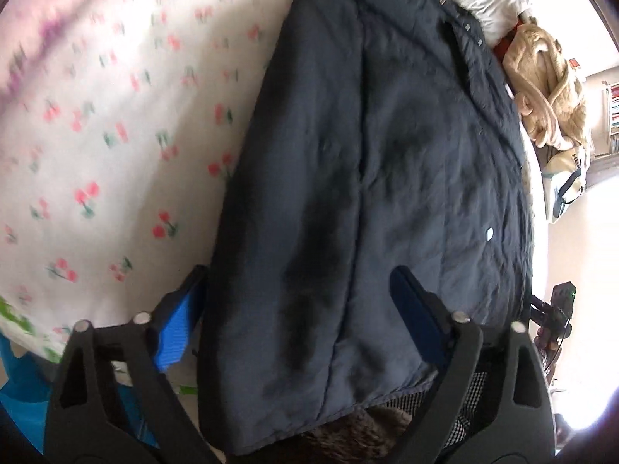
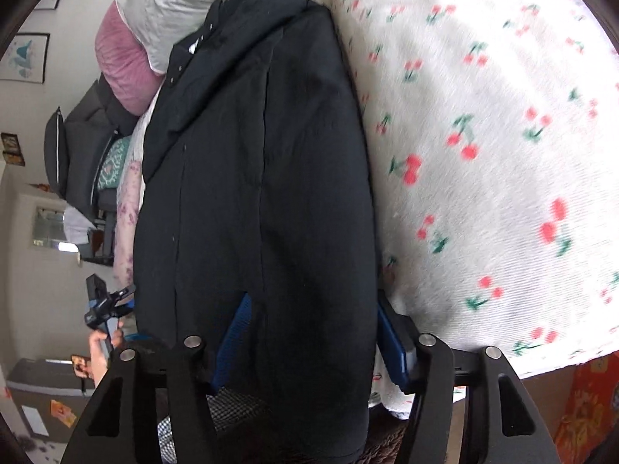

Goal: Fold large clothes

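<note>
- Left wrist view, at six o'clock: the left gripper [image 1: 298,324] has its fingers [image 1: 176,332] wide apart, straddling the near hem of the dark coat [image 1: 367,178]; one blue pad is off the cloth at eight o'clock, the other over it at four o'clock, and neither presses on it.
- Right wrist view, near edge: the right gripper [image 2: 315,342] has its fingers [image 2: 390,344] around the coat's hem, closer together, one pad on each side of a fold; whether they pinch it I cannot tell.
- Toward the centre, the coat lies lengthwise on the bed [image 1: 96,135], on the cherry-print sheet, collar and snaps at twelve o'clock.
- It looks padded, soft and fairly heavy, so it will likely sag and slide; the hem corners seem the best hold.
- Open sheet lies at nine o'clock in the left view and three o'clock in the right, giving room to fold.
- Farthest, pillows [image 2: 174,4] and a tan bundle [image 1: 549,89] crowd the collar end.
</note>
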The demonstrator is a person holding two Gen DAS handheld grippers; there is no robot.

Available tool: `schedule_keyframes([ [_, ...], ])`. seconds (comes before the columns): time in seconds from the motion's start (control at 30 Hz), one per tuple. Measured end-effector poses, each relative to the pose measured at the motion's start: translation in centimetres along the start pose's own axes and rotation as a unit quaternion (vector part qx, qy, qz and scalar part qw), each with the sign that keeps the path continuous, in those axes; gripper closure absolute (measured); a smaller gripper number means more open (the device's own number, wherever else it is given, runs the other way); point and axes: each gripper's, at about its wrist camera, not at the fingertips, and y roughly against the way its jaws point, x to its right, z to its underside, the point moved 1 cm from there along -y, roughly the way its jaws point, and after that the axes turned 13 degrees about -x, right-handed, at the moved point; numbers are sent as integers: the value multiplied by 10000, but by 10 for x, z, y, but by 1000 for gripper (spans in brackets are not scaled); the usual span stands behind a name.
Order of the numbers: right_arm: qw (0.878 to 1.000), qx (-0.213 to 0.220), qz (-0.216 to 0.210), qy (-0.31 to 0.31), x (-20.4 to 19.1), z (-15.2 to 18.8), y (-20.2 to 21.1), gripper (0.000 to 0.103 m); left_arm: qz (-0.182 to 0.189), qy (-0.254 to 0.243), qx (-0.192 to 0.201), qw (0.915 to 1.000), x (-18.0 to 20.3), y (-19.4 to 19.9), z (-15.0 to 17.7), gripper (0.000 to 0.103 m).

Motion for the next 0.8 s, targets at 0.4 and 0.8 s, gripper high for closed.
schedule_keyframes([
  [0.4, 9961, 349, -373, 718, -50, -1, 18, 96, 518, -379, 333, 9974, 29, 35, 14, 90],
  [0.8, 9338, 2740, -1235, 1941, -156, 39, 163, 98, 1681, -1457, 2417, 9445, 124, 189, 69, 95],
])
